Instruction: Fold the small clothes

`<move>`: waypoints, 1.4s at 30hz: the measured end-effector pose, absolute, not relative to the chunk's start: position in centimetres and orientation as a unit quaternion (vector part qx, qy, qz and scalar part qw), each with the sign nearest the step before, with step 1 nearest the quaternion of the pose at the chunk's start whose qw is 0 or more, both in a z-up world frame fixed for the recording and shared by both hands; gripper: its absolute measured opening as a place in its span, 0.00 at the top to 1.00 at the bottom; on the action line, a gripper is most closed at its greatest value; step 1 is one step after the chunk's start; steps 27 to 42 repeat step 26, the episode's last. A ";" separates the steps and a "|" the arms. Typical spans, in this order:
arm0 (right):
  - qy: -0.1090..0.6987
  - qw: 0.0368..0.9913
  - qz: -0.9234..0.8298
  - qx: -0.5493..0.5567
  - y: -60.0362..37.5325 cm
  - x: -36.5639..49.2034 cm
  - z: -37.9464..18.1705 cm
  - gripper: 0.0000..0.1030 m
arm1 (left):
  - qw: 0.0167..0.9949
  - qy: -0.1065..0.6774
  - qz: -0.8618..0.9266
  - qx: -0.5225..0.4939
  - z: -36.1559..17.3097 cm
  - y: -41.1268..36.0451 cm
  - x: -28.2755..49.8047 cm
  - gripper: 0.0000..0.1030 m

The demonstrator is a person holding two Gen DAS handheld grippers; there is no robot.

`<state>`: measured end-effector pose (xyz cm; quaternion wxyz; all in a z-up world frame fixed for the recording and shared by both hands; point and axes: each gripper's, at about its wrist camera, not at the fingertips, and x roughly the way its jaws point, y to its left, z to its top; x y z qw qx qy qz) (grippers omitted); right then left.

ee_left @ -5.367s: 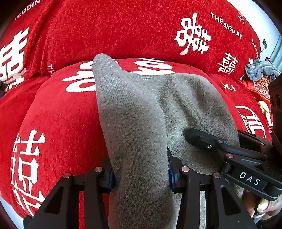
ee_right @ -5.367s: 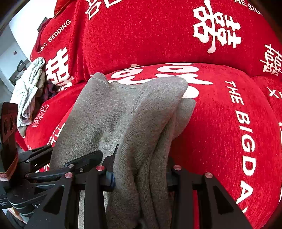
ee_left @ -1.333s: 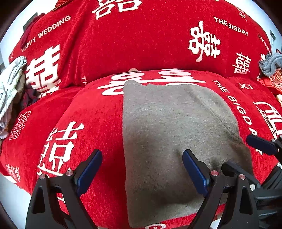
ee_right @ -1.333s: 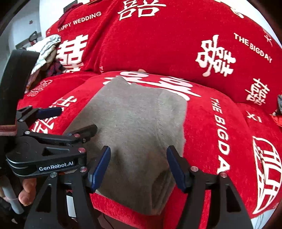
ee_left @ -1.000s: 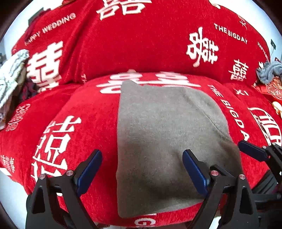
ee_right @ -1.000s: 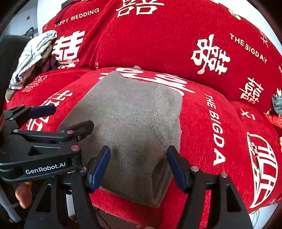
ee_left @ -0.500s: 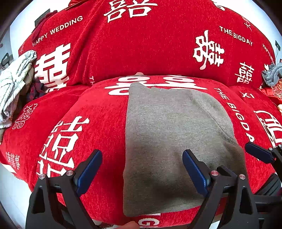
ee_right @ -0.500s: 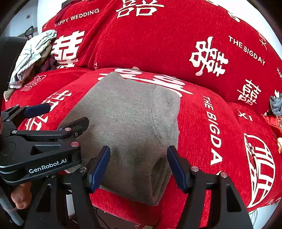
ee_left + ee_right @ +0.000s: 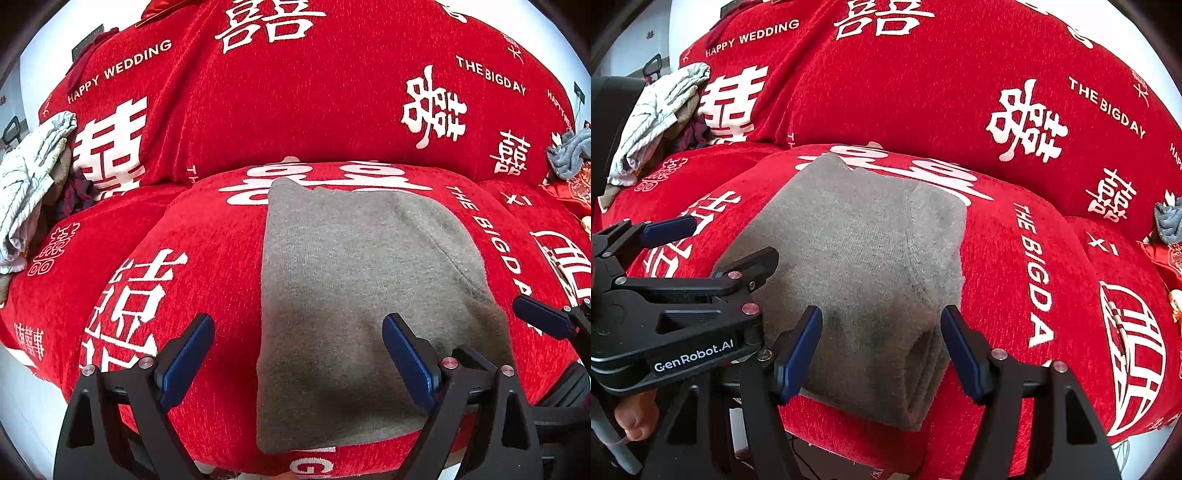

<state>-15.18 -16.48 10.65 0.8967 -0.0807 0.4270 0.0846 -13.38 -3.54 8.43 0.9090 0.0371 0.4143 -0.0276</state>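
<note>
Surface: red sofa cover, white wedding lettering; folded grey knit garment lies on the seat.
Left gripper: jaws spread, empty.
Right gripper: jaws spread, empty.
Room: white wall.

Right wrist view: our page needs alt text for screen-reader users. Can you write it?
A folded grey knit garment lies flat on a red sofa cover printed with white characters and "THE BIG DAY". The right gripper hovers over its near edge, jaws open and empty; the left gripper is at left. Crumpled clothes lie at far left.
</note>
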 end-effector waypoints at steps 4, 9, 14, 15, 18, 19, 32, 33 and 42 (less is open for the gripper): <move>0.427 0.897 0.085 -0.081 -16.5 -15.2 10.7 0.32 | 0.910 0.413 -0.028 0.037 8.5 -3.6 -13.4 0.10; 0.426 0.897 0.084 -0.082 -16.4 -15.2 10.8 0.32 | 0.911 0.411 -0.027 0.035 8.7 -3.4 -13.5 0.10; 0.424 0.897 0.086 -0.085 -16.5 -15.2 11.1 0.32 | 0.912 0.407 -0.027 0.034 9.1 -3.3 -13.6 0.10; 0.423 0.898 0.087 -0.086 -16.5 -15.2 11.2 0.32 | 0.913 0.407 -0.027 0.033 9.1 -3.3 -13.6 0.10; 0.422 0.898 0.088 -0.089 -16.6 -15.3 11.3 0.32 | 0.913 0.406 -0.028 0.032 9.2 -3.2 -13.7 0.10; 0.421 0.898 0.089 -0.090 -16.6 -15.3 11.4 0.32 | 0.913 0.405 -0.028 0.032 9.2 -3.2 -13.7 0.10; 0.422 0.898 0.088 -0.090 -16.4 -15.4 11.3 0.32 | 0.913 0.406 -0.027 0.031 9.3 -3.3 -13.7 0.10; 0.422 0.898 0.088 -0.090 -16.4 -15.4 11.3 0.32 | 0.913 0.406 -0.027 0.031 9.3 -3.3 -13.7 0.10; 0.422 0.898 0.088 -0.090 -16.4 -15.4 11.3 0.32 | 0.913 0.406 -0.027 0.031 9.3 -3.3 -13.7 0.10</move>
